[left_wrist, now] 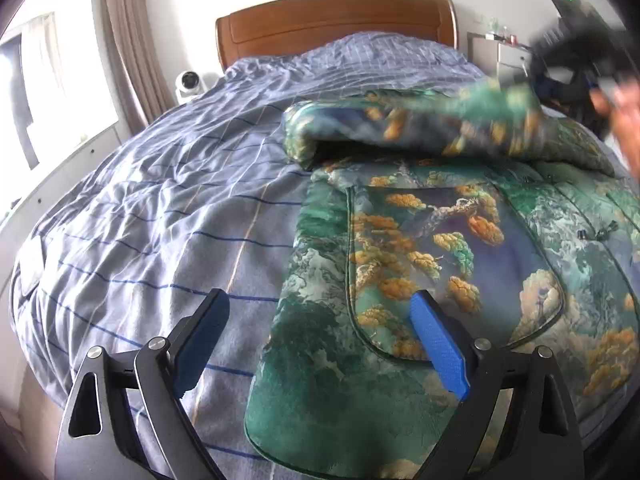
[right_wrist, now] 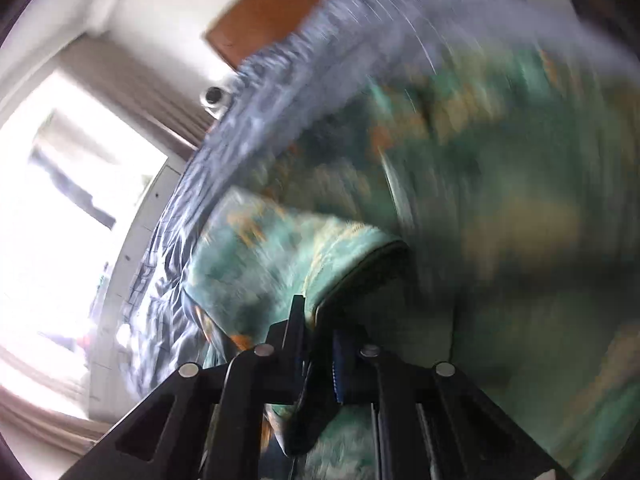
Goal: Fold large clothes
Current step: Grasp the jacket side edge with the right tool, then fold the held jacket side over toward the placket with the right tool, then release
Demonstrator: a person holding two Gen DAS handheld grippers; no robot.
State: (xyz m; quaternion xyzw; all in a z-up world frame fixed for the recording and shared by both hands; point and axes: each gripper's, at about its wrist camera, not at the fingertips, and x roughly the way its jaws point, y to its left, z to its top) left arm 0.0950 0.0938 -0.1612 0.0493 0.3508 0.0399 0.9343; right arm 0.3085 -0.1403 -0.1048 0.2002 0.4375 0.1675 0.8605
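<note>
Bedroom scene, bed (left_wrist: 132, 208) fills most of the left wrist view, covered in a rumpled blue-grey striped duvet with a brown wooden headboard (left_wrist: 336, 20) at the far end against a white wall. Bright window (left_wrist: 48, 92) with beige curtain (left_wrist: 128, 48) on the left. Green garment (left_wrist: 460, 248) with orange tree and mountain print lies spread on the right half of the bed, near hem close to the camera, large rounded panel on top. Its far portion (left_wrist: 420, 128) is lifted and folded over, blurred. Small white camera-like device (left_wrist: 189, 82) sits beside the bed on the far left. Left gripper (left_wrist: 320, 336) hovers over the garment's near left edge, jaws wide apart, blue pads clear, nothing between them. Right gripper (right_wrist: 316, 320) is clenched on a piping-trimmed edge of the same garment, fabric pinched between the pads; right wrist view is heavily motion-blurred. From the left wrist view the right gripper (left_wrist: 580, 52) shows as a dark blur at far right with part of a hand (left_wrist: 624, 116) beside it.
</note>
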